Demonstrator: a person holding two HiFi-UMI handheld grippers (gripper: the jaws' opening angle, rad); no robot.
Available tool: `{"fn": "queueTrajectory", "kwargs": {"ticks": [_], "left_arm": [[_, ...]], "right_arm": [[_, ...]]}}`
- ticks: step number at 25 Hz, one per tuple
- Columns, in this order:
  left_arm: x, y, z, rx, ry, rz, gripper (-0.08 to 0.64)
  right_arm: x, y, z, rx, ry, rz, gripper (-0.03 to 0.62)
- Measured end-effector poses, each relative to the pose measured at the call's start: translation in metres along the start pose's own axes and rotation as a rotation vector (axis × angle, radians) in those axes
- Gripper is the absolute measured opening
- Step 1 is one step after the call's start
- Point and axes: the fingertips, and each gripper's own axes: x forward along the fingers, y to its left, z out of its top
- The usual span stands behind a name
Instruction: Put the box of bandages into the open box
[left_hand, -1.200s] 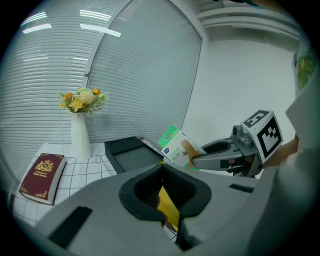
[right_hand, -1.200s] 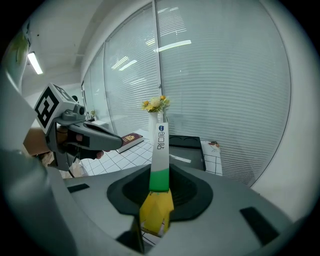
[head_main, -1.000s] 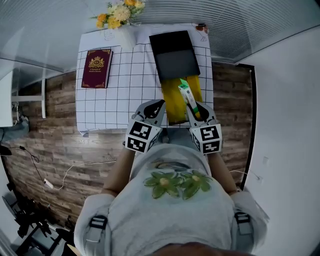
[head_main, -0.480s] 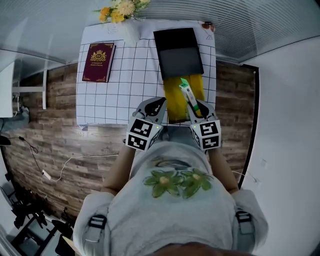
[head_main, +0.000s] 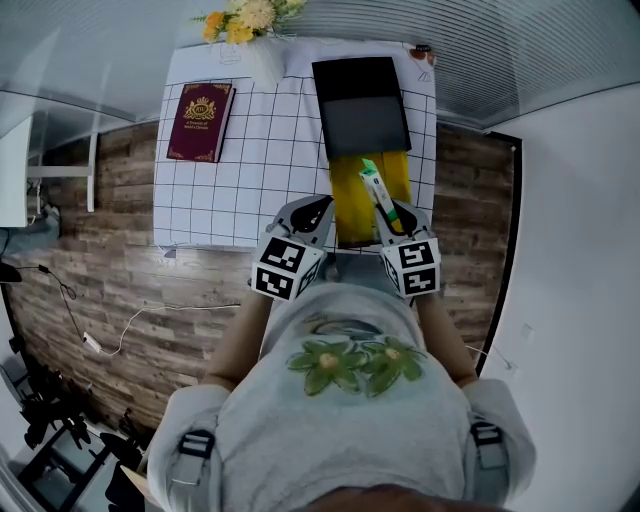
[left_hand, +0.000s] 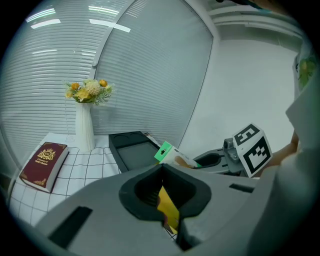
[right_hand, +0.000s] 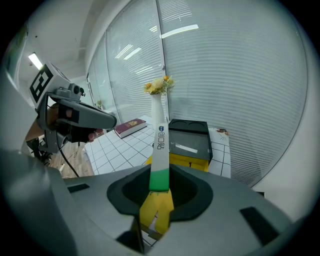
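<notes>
We hold the slim white-and-green cardboard box of bandages (head_main: 374, 187) in the right gripper (head_main: 388, 212), whose jaws are clamped on its near, green-banded end. In the right gripper view the box (right_hand: 160, 150) sticks out from the right gripper (right_hand: 159, 182) toward the far side of the table. It is above the yellow near half of the open box (head_main: 345, 200) and is not yet inside it. The black far half of that open box (head_main: 362, 105) lies flat at the far right of the table, with shallow moulded recesses showing.

The left gripper (head_main: 322, 207) hovers just left of the yellow half, near the table's front edge. In the left gripper view its jaws (left_hand: 161, 167) are together with nothing between them; only a strip of yellow shows through the gap behind them.

The white grid-patterned tablecloth (head_main: 250, 170) covers the table. A burgundy hardcover book with a gold emblem (head_main: 201, 121) lies at the far left. A white ribbed vase (left_hand: 84, 127) of yellow flowers (head_main: 243, 17) stands at the far edge, between the book and the black half.
</notes>
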Motion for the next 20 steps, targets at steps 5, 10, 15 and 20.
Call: {"fn": "queueTrajectory", "kwargs": {"ticks": [5, 10, 15, 20], "left_arm": [[0.002, -0.002, -0.001, -0.002, 0.002, 0.004, 0.007], [0.0, -0.002, -0.004, -0.007, 0.01, 0.012, 0.008], [-0.002, -0.001, -0.007, -0.015, 0.014, 0.019, 0.007], [-0.003, 0.001, -0.009, -0.023, 0.016, 0.027, 0.007]], "right_arm": [[0.007, -0.001, -0.005, -0.006, 0.016, 0.008, 0.087], [0.015, 0.0, -0.01, 0.002, 0.034, 0.022, 0.087], [0.022, -0.001, -0.015, 0.017, 0.051, 0.035, 0.087], [0.028, -0.001, -0.019, 0.015, 0.067, 0.042, 0.087]]}}
